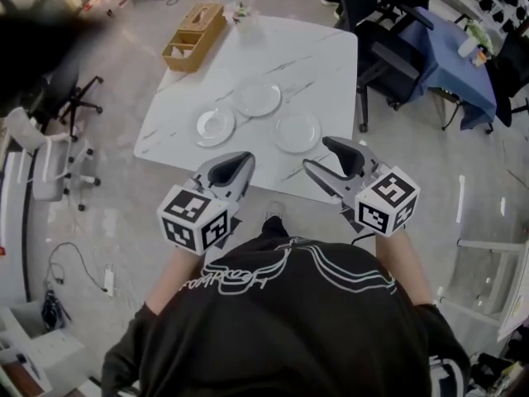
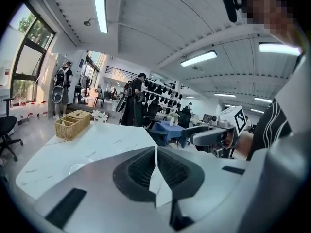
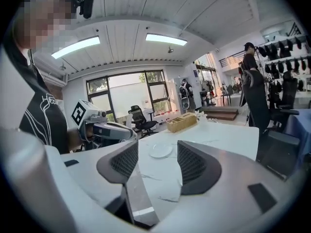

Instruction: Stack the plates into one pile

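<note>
While none sits on another, the left plate (image 1: pixel 215 126), the far plate (image 1: pixel 258 98) and the right plate (image 1: pixel 297 132) lie flat on the white marble table (image 1: pixel 331 56). They are grouped in its nearer half: the first two are just beside each other, and the third is slightly apart on the right.

The left gripper (image 1: pixel 241 162) is held at the table's near edge, short of the left plate. Its jaws are pressed together with nothing caught between them. The right gripper (image 1: pixel 324 157) is level with it, short of the right plate. Its jaws are spread wide and empty – through the gap its own view shows bare tabletop and one plate further off. Neither gripper touches a plate.

A wicker basket (image 1: pixel 195 36) stands at the table's far left corner, with a small flower arrangement (image 1: pixel 240 11) just beside it. Office chairs (image 1: pixel 70 98) stand on the floor around the table, and a blue-covered table (image 1: pixel 450 52) lies off to the right. In both gripper views, people stand in the room beyond.
</note>
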A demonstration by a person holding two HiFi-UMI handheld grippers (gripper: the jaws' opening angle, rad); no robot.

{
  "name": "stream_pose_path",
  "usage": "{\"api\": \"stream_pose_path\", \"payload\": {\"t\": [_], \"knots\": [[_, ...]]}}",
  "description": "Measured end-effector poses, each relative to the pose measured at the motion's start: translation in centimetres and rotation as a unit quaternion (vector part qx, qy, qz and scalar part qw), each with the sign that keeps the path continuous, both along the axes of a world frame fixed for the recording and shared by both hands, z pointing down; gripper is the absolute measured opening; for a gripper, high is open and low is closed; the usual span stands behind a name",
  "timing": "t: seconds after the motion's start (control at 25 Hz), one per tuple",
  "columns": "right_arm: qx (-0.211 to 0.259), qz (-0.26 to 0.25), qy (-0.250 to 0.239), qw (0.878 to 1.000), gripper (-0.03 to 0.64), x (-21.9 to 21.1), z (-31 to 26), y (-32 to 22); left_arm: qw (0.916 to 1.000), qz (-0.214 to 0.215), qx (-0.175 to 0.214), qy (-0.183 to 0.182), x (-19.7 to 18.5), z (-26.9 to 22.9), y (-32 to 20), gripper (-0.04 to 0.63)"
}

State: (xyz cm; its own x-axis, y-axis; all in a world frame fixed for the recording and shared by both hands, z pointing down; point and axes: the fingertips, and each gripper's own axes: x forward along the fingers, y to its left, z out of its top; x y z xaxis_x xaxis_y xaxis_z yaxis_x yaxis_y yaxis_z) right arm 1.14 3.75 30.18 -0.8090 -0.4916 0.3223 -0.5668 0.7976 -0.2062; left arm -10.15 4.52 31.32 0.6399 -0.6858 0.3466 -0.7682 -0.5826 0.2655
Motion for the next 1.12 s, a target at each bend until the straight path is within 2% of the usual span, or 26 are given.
{"api": "stream_pose_path", "payload": {"t": [0.32, 0.48, 0.72, 0.92, 1.12], "knots": [[-0.041, -0.008, 0.027, 0.999, 0.25, -2.2, 3.2, -8.1, 0.9994, 0.0, -0.024, -0.026, -2.6, 3.6, -8.9, 0.032], [-0.063, -0.01, 0.04, 0.997, 0.25, -2.8, 5.0, -11.0, 0.9977, 0.014, -0.043, -0.05, -3.3, 6.3, -12.3, 0.032], [-0.089, -0.016, 0.062, 0.994, 0.25, -3.6, 8.1, -15.4, 0.9945, 0.012, -0.07, -0.078, -4.4, 9.9, -17.3, 0.032], [-0.106, -0.024, 0.077, 0.991, 0.25, -4.5, 11.1, -18.3, 0.989, 0.017, -0.094, -0.113, -5.0, 13.0, -20.0, 0.032], [-0.114, -0.026, 0.104, 0.988, 0.25, -4.5, 14.0, -20.7, 0.9813, 0.036, -0.103, -0.159, -4.9, 15.2, -21.9, 0.032]]}}
